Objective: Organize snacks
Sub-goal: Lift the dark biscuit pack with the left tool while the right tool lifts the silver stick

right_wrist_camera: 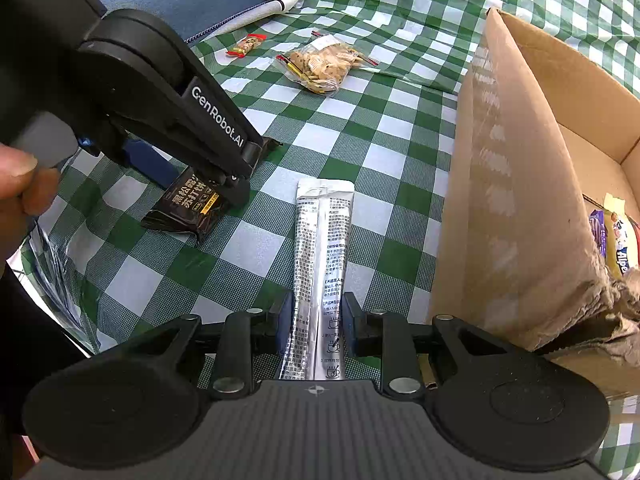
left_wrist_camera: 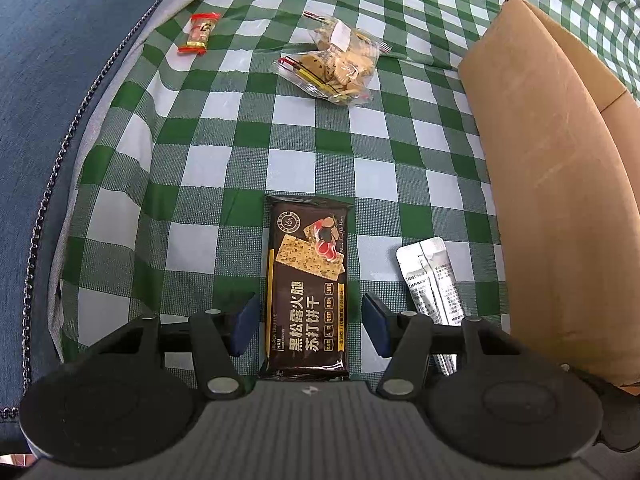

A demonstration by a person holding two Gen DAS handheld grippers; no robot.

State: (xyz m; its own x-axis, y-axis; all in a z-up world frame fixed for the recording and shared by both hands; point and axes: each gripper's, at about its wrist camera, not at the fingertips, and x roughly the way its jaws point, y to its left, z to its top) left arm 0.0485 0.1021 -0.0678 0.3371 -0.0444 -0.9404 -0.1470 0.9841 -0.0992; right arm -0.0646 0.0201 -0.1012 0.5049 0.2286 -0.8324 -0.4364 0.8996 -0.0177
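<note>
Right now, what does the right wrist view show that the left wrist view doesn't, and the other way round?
Only the right wrist view: the cardboard box's inside with a purple snack pack, the left hand-held gripper seen from outside, and the right hand-held gripper closed on the silver sachet.
Only the left wrist view: the full front of the black cracker pack between open pads.
Both: checked cloth, clear biscuit bags, red candy.

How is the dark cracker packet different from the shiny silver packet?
The dark cracker packet is brown-black with a cracker picture; the silver packet is shiny with only small print. The cracker packet is wider, the silver one slimmer. The left gripper straddles the cracker packet; the right gripper pinches the silver one. Both lie on the checked cloth.
</note>
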